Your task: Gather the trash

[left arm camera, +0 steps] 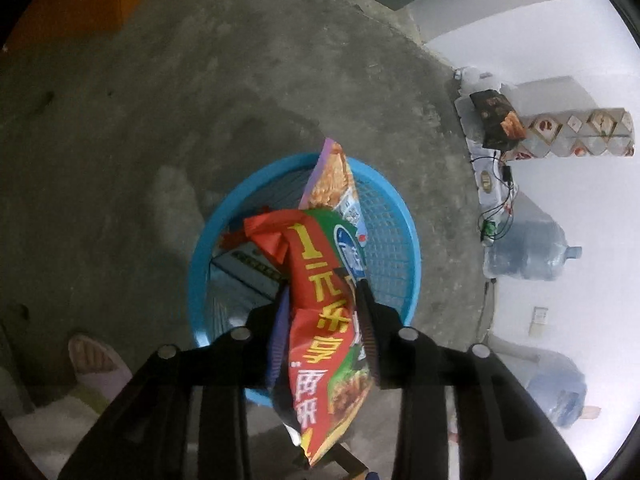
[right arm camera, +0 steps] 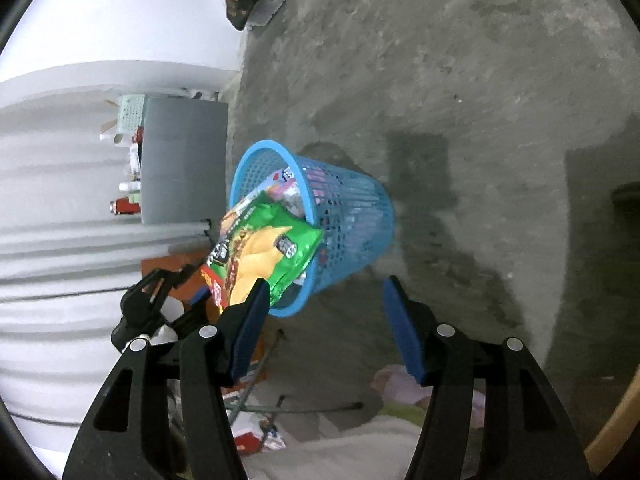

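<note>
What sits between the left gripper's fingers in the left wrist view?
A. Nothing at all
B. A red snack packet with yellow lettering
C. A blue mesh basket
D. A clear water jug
B. The red snack packet lies between the fingers of the left gripper, hanging over the blue basket, while the water jug stands by the wall.

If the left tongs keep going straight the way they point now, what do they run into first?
Most likely the blue basket. The left tongs, with a red snack bag between the fingers, aim down into its mouth, so the bag's hanging end would probably meet the wrappers already inside before any rim, though depth is hard to judge.
</note>
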